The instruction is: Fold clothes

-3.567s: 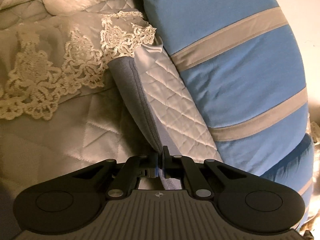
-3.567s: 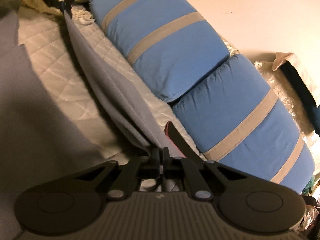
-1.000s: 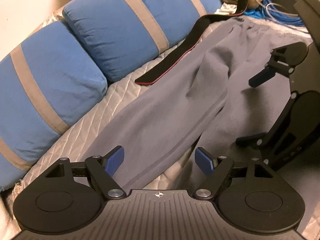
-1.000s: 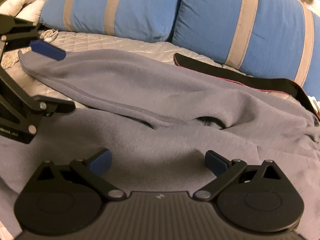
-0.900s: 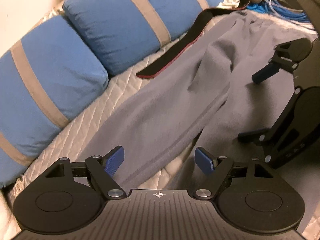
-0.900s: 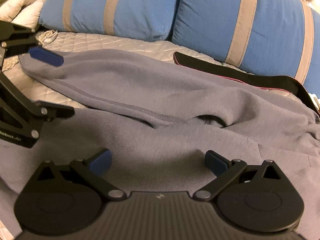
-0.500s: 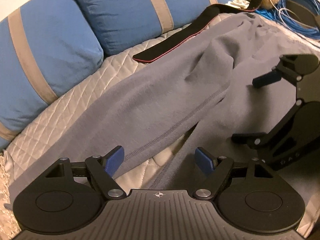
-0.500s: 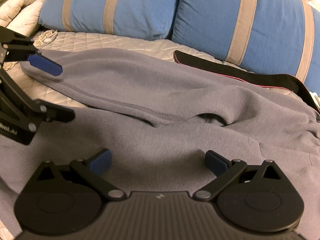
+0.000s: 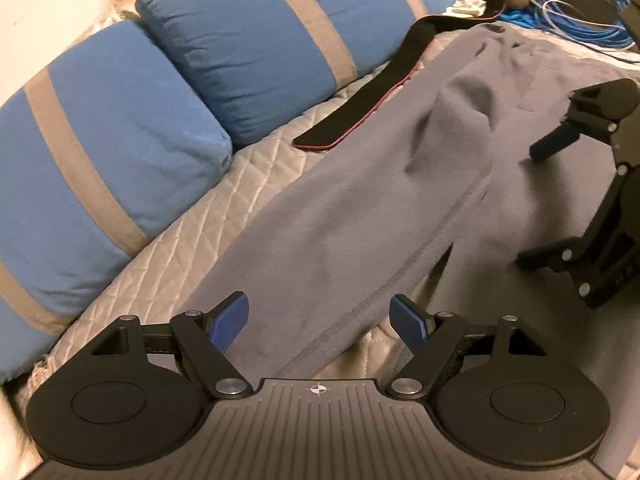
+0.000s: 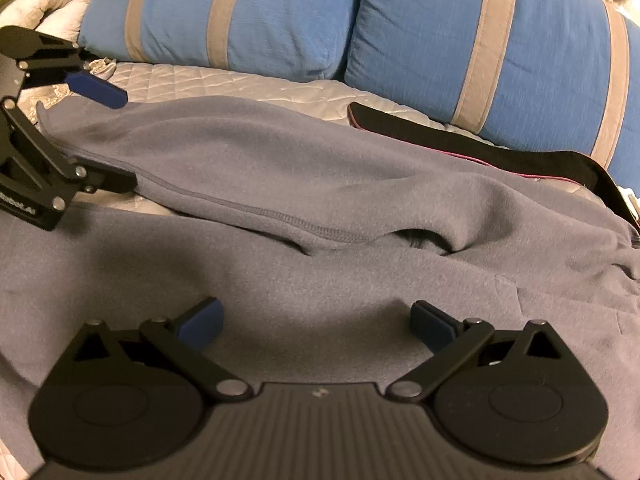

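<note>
Grey fleece trousers (image 9: pixel 360 216) lie spread on the quilted bed, one leg running from the near left to the far right, the other leg beside it. They also fill the right wrist view (image 10: pixel 320 208). My left gripper (image 9: pixel 320 320) is open and empty, just above the near end of the far leg. My right gripper (image 10: pixel 316 320) is open and empty, low over the near leg. Each gripper shows in the other's view: the right one (image 9: pixel 552 196) and the left one (image 10: pixel 108 136), both open.
Two blue pillows with grey stripes (image 9: pixel 120 140) (image 10: pixel 460 36) line the far side of the silver quilted cover (image 9: pixel 192 232). A black belt with a red edge (image 9: pixel 368 112) (image 10: pixel 480 144) lies beside the trousers. Blue cables (image 9: pixel 580 8) are piled at the far right.
Both grippers were shut on the trousers' edge 3.6 s ago and are now open, with the trousers laid flat. In the last second the left view has shifted slightly; the right gripper has barely moved.
</note>
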`<state>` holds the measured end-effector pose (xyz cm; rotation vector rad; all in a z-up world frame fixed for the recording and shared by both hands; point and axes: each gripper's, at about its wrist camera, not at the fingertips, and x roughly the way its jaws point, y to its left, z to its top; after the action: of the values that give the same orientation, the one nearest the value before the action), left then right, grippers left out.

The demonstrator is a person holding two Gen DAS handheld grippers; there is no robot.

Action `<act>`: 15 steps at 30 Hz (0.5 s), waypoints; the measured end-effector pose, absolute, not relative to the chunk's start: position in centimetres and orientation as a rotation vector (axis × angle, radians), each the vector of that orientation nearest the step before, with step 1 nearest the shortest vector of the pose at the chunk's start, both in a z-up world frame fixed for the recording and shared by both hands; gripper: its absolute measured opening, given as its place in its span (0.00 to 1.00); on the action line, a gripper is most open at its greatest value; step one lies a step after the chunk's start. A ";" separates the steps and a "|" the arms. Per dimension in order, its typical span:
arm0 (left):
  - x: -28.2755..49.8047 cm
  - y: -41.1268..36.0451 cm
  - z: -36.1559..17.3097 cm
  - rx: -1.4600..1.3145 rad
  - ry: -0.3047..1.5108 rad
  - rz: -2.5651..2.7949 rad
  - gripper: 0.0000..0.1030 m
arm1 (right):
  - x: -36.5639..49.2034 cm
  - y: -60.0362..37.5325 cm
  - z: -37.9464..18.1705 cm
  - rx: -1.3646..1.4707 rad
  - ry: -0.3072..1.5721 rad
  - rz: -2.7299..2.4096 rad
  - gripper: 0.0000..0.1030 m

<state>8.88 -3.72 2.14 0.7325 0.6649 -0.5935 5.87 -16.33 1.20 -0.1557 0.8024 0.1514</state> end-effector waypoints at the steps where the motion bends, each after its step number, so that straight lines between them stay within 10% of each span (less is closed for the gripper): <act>1: 9.0 -3.7 1.9 0.736 0.668 -0.595 0.75 | 5.9 -16.3 1.2 -0.156 0.802 0.151 1.00; 15: 10.0 -3.9 -0.8 0.790 0.688 -0.634 0.64 | 6.0 -16.4 1.1 -0.156 0.799 0.154 1.00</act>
<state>9.99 -3.93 -0.75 0.7899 0.6881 -0.6339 5.96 -16.40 1.07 -0.1557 0.7990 0.1536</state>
